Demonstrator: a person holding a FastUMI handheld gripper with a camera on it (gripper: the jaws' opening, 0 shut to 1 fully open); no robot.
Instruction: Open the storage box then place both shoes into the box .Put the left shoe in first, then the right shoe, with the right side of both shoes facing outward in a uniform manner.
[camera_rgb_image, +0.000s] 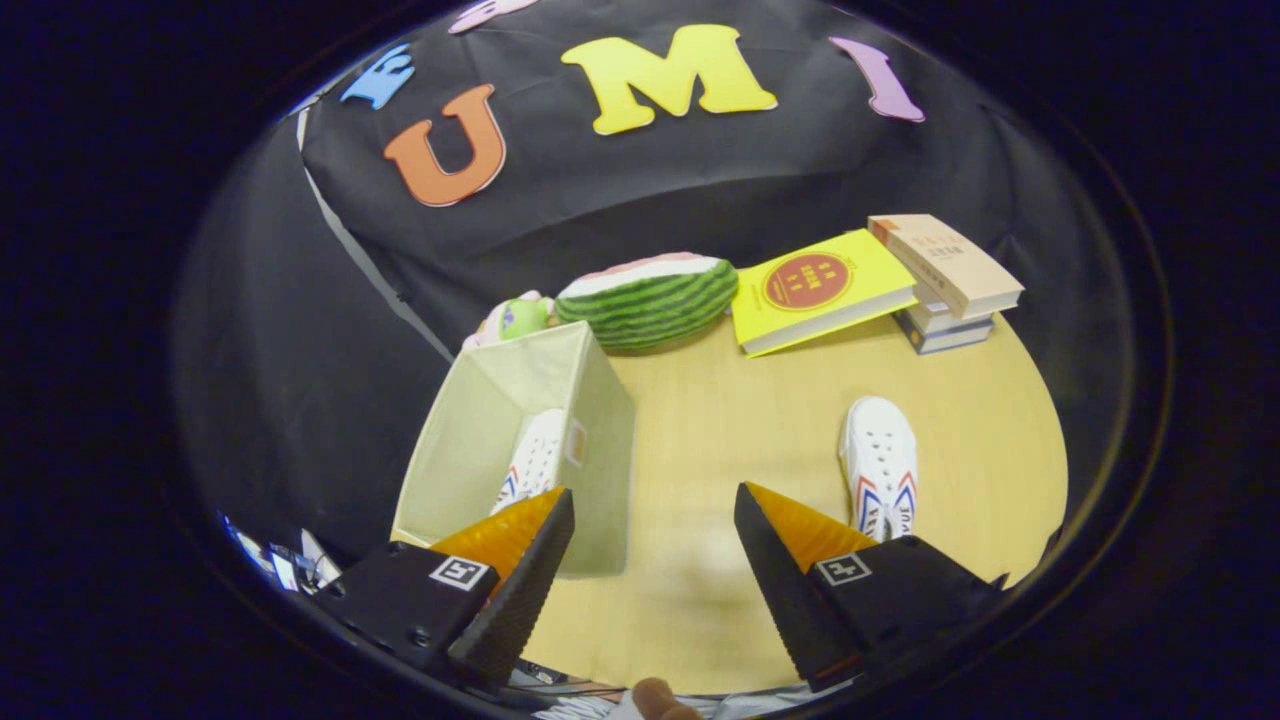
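Observation:
A pale fabric storage box (600, 420) stands open on the wooden table, just ahead of my left finger. One white shoe (530, 458) with red and blue stripes lies inside it, partly hidden by the box wall and my finger. The other white shoe (880, 462) lies on the table beyond my right finger, toe pointing away. My gripper (655, 510) is open above the table, nothing between its fingers, with the box to its left and the loose shoe to its right.
A watermelon-shaped plush (648, 298) lies behind the box, with a small green and pink toy (512, 320) beside it. A yellow book (815, 290) leans on a stack of books (945, 280) at the far right. The round table's edge (1050, 480) curves past the shoe.

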